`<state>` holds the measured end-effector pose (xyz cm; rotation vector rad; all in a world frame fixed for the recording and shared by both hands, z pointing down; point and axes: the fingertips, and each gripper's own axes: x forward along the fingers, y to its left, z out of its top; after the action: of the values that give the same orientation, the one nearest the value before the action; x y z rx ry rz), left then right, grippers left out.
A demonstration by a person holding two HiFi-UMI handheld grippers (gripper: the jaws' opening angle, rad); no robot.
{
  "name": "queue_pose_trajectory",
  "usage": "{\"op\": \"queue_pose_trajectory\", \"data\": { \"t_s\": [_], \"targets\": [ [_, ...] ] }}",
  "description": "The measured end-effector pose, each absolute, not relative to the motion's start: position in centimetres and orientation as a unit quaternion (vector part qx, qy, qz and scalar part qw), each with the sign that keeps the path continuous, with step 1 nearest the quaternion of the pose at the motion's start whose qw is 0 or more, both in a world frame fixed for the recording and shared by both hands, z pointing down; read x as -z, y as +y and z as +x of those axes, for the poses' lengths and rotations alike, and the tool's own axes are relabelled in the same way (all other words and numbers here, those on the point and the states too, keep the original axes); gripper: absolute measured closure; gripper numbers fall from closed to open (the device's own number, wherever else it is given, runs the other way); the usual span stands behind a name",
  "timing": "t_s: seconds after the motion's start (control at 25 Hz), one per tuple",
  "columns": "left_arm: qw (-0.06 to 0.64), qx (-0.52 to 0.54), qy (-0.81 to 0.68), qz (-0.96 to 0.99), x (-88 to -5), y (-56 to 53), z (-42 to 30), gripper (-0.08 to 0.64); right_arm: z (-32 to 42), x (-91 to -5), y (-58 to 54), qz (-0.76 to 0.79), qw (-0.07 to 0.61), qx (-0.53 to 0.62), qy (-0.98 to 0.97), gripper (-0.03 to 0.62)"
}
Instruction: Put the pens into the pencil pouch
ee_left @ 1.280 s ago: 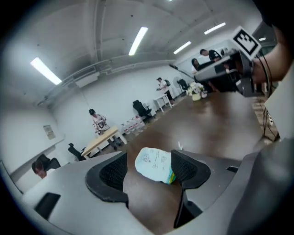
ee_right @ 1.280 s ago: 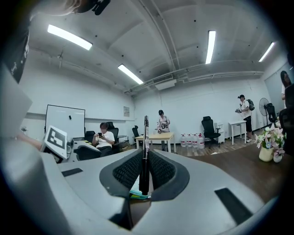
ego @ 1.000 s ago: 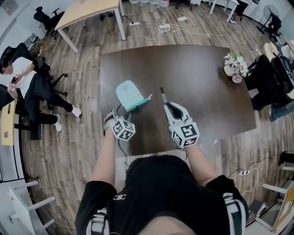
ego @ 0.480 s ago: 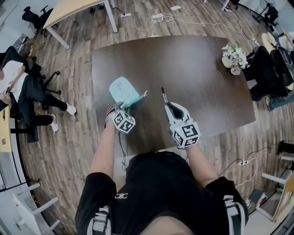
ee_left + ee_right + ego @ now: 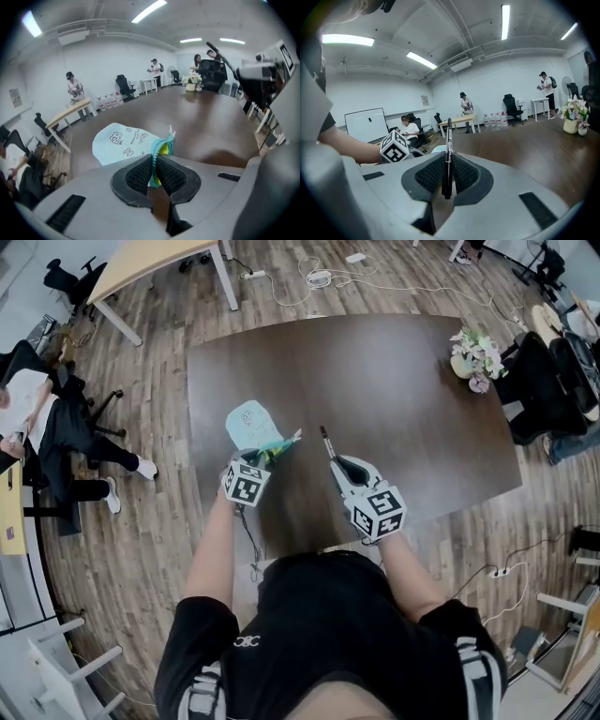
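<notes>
While pouch (image 5: 119,143) looks soft — pen (image 5: 448,140) slim, black.

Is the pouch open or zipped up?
Open. The pouch mouth gapes, yellow lining showing; the left gripper has just closed on its zipper edge.

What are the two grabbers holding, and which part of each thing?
The left gripper, its jaws just closed, pinches the pouch by the zipper edge at its open mouth. The right gripper clamps a black pen near one end.
</notes>
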<state>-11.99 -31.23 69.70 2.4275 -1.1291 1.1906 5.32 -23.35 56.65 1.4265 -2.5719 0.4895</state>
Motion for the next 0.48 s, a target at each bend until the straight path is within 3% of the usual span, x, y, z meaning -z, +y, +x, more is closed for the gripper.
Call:
{"op": "queue_pose_trajectory", "data": {
  "t_s": [0.24,0.48],
  "targets": [
    [0.18,-0.342,-0.375,0.843,-67.2,-30.3,-10.8,0.532,1.9,-61.4,-21.1,0.379,0.135,-0.298,-0.866,0.546],
    [0.189,-0.332,-0.356,0.853,-66.2,-29.0,-9.6,0.532,-0.1,-67.0,-19.7,0.313,0.175,-0.465,-0.809,0.546]
  ]
}}
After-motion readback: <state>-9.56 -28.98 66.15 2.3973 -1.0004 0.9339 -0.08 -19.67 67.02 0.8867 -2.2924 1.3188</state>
